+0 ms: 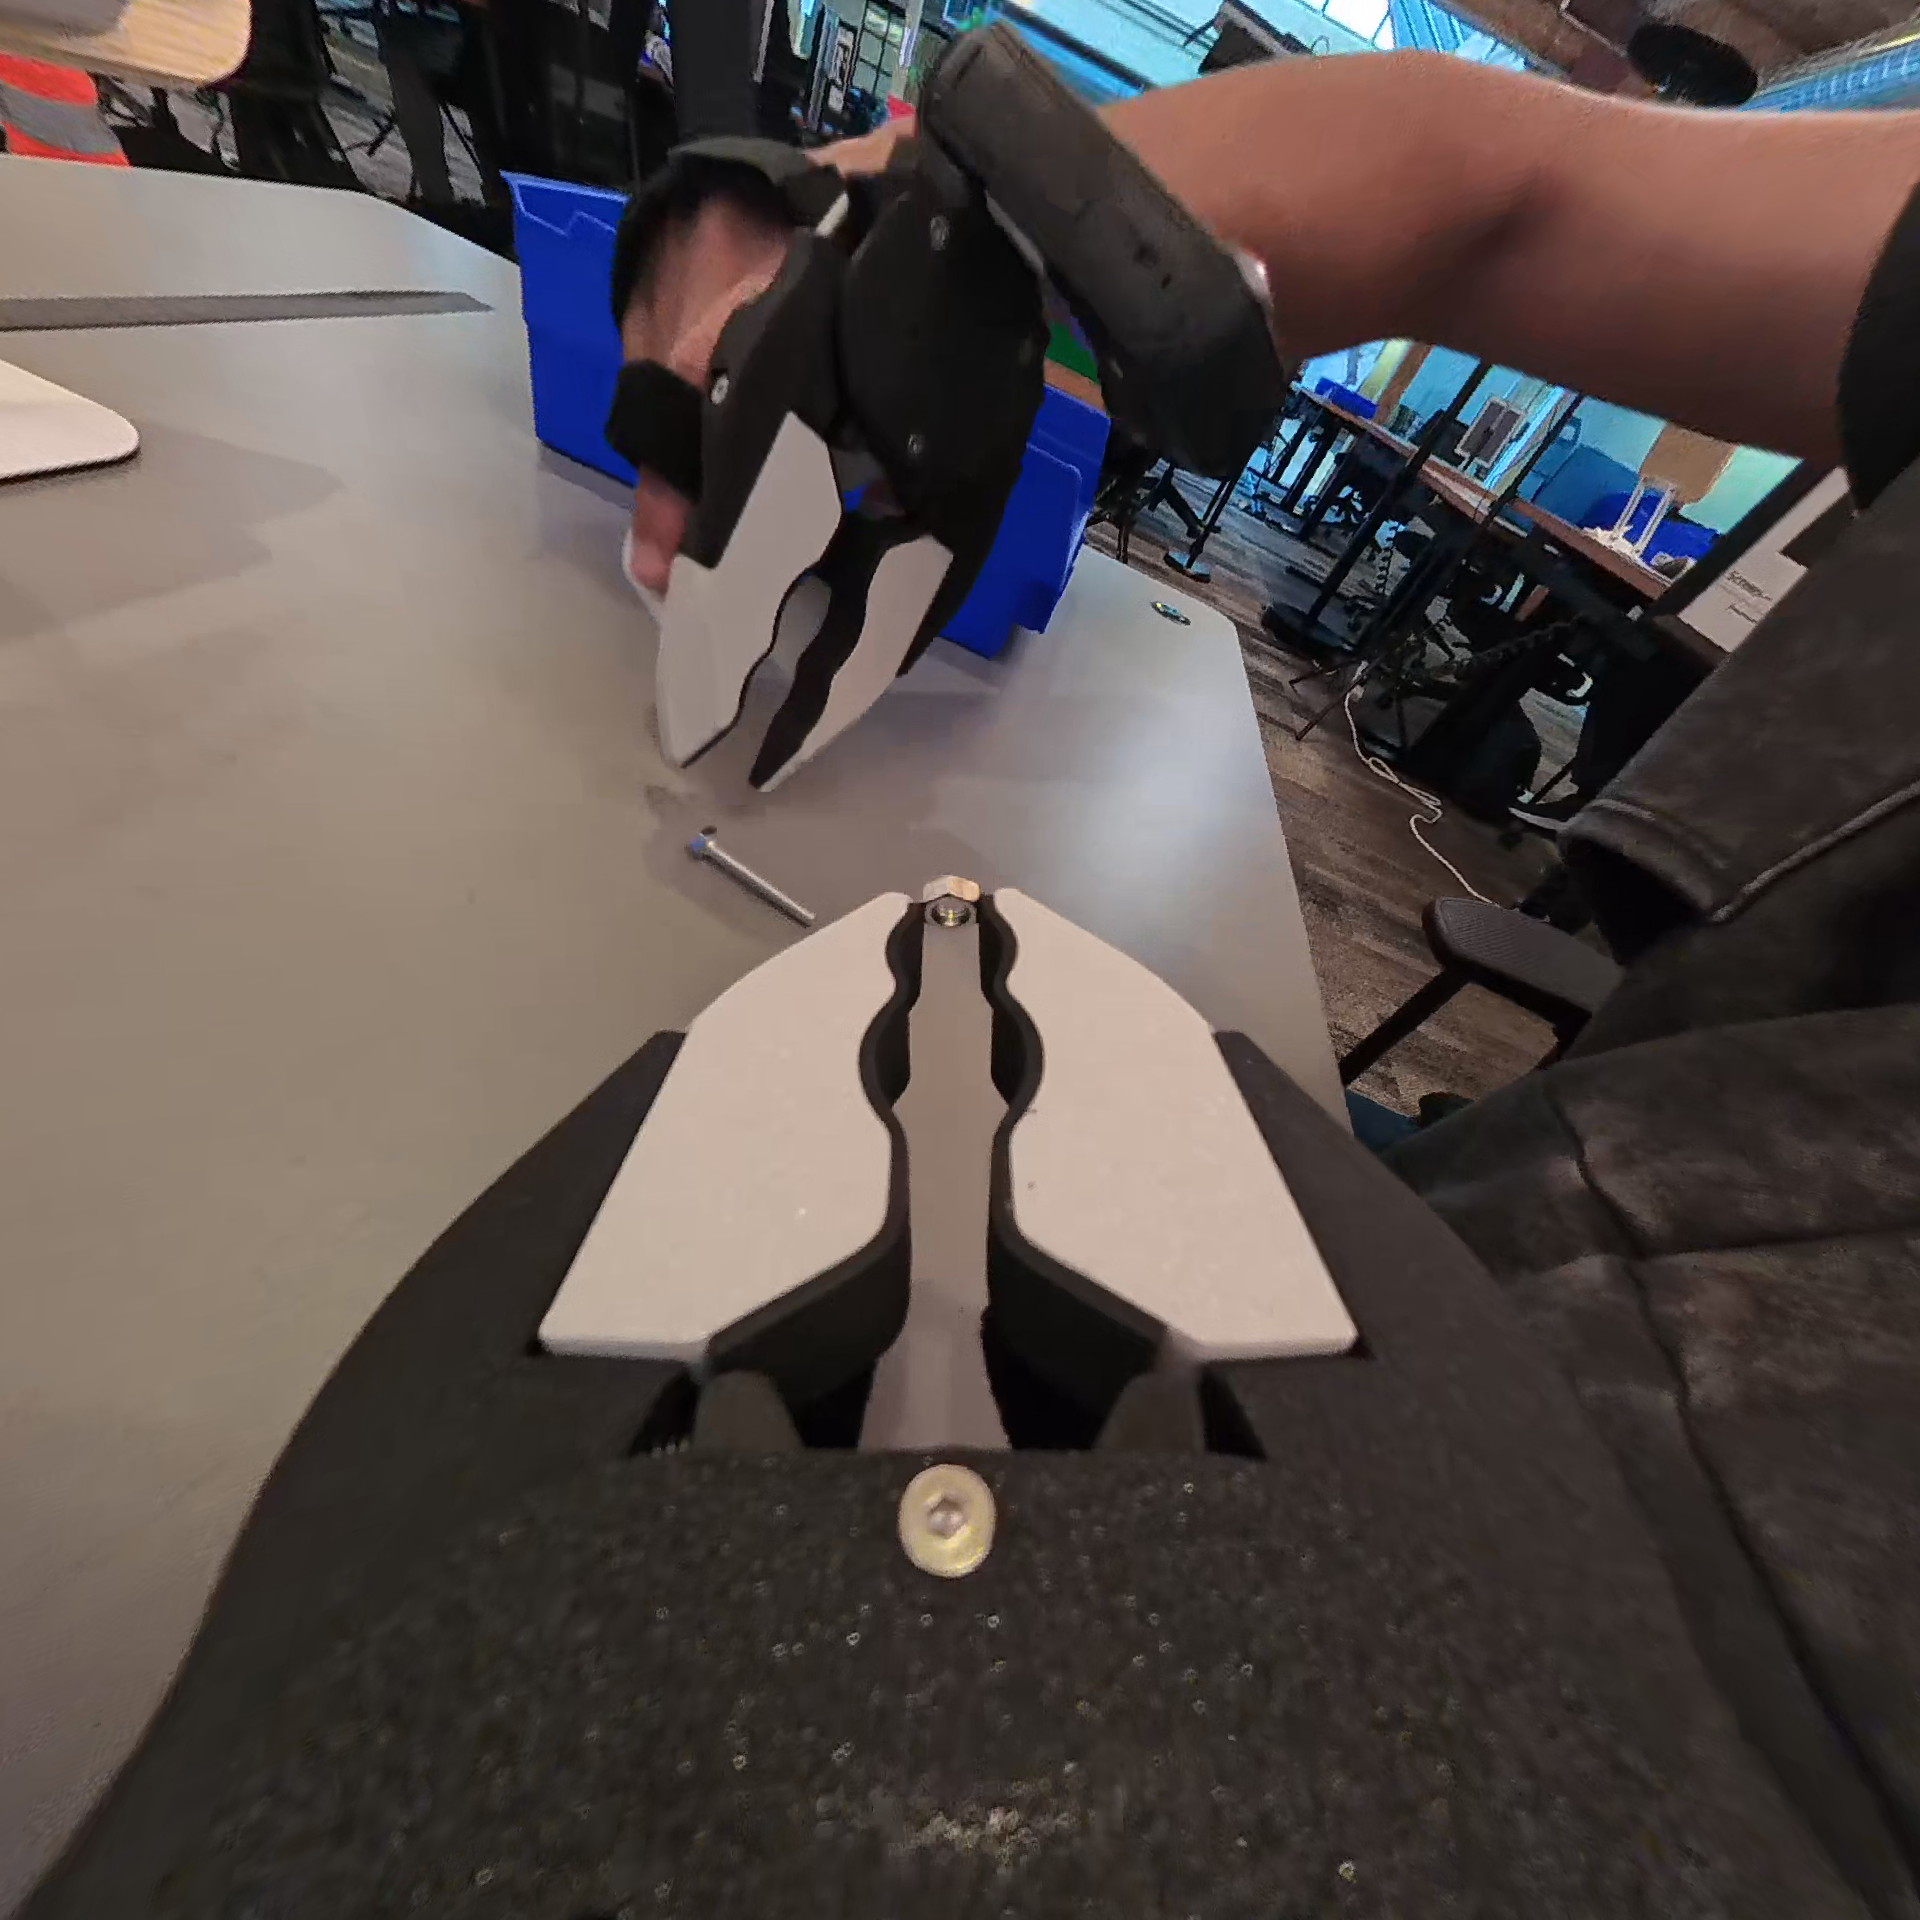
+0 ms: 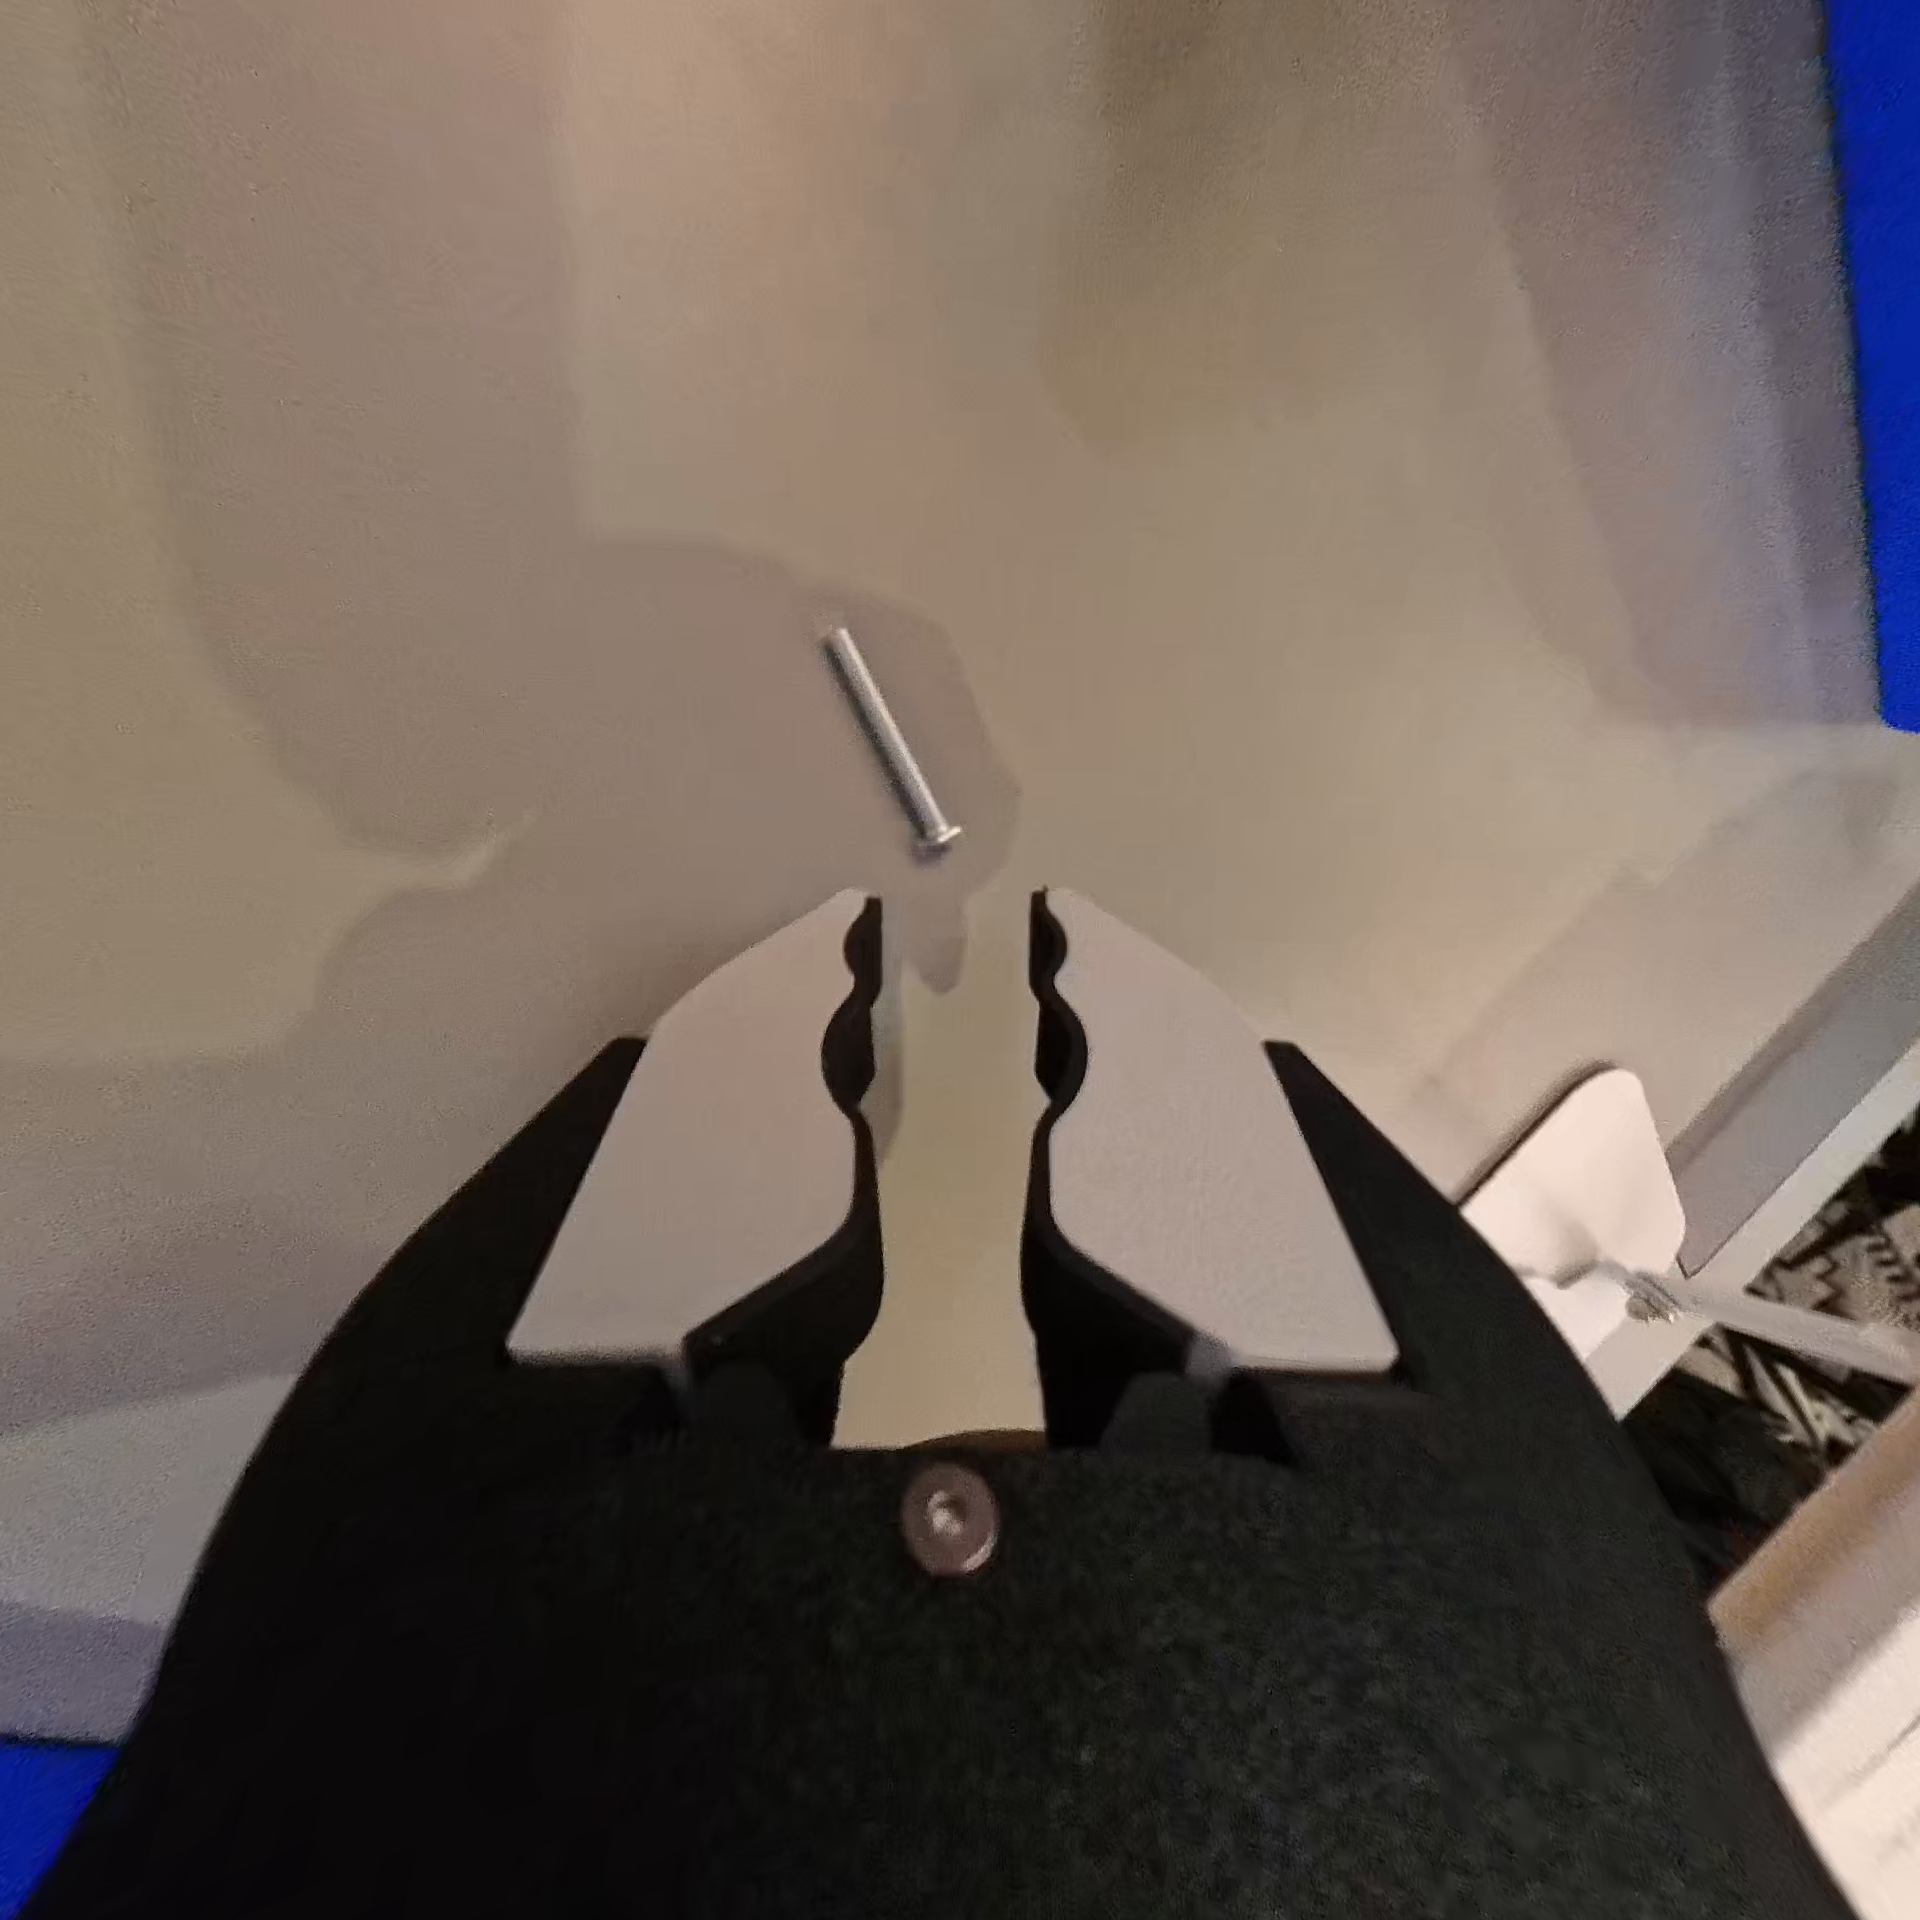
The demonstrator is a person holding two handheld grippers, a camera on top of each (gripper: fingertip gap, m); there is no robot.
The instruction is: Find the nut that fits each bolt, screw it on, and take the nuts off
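Left gripper, frame centre, is closed on a hex nut at its fingertips. Right gripper stands parted and empty, tips above the grey table. Bolt lies flat between both grippers. Blue bin sits behind.

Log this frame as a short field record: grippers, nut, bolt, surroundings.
left gripper: shut on nut, pinched at the fingertips
right gripper: open, empty, tips just above the table
bolt: lies flat on the table, bare, just ahead of the right gripper's tips
blue bin: on the table behind the right gripper
task state: nut not yet on bolt
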